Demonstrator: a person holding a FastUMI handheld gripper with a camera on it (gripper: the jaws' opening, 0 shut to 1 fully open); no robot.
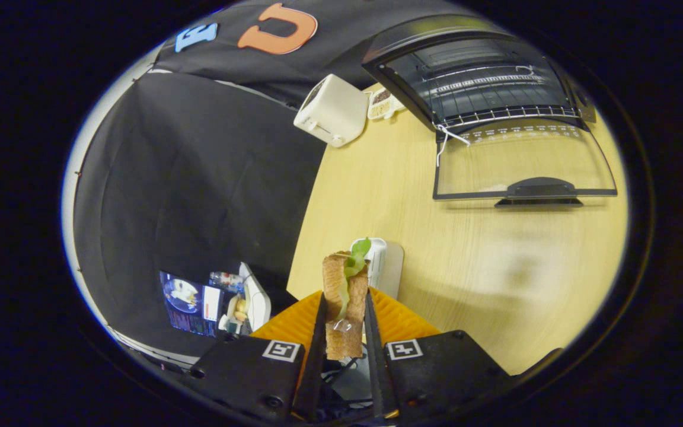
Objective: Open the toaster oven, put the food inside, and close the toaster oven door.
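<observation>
- Gripper view: claw (344,311) closed down to a narrow gap, both fingers (319,332) pressing the flanks of a sandwich (344,296) standing on edge between them.
- Sandwich: two brown bread slices with green lettuce (356,258) poking out of the upper end, past the fingertips. A small clear bit, maybe film, shows on the filling line lower down; cannot tell what it is.
- Under the fingers and sandwich: an orange ribbed plate (404,317), spreading to both sides of the claw.
- Just beyond the plate, directly ahead of the sandwich: a small white object (380,261) with a flat pale tab; identity unclear.
- All of this sits on a light wooden table (495,267).
- Toaster oven (478,77): well ahead of the claw and off to its right, at the far side of the table. Door (519,160) is swung fully down, lying flat toward the claw, glass pane showing the tabletop through it, dark handle (540,190) at the near edge. Wire rack (495,110) visible inside the cavity. A white string (445,139) hangs at the door's left hinge corner.
- Far ahead and slightly left of the oven: a white pop-up toaster (332,110), with a small container of grains (382,102) between it and the oven.
- Left of the claw, off the table edge: black cloth, and lower down a lit screen (190,308) with some clutter beside it.
</observation>
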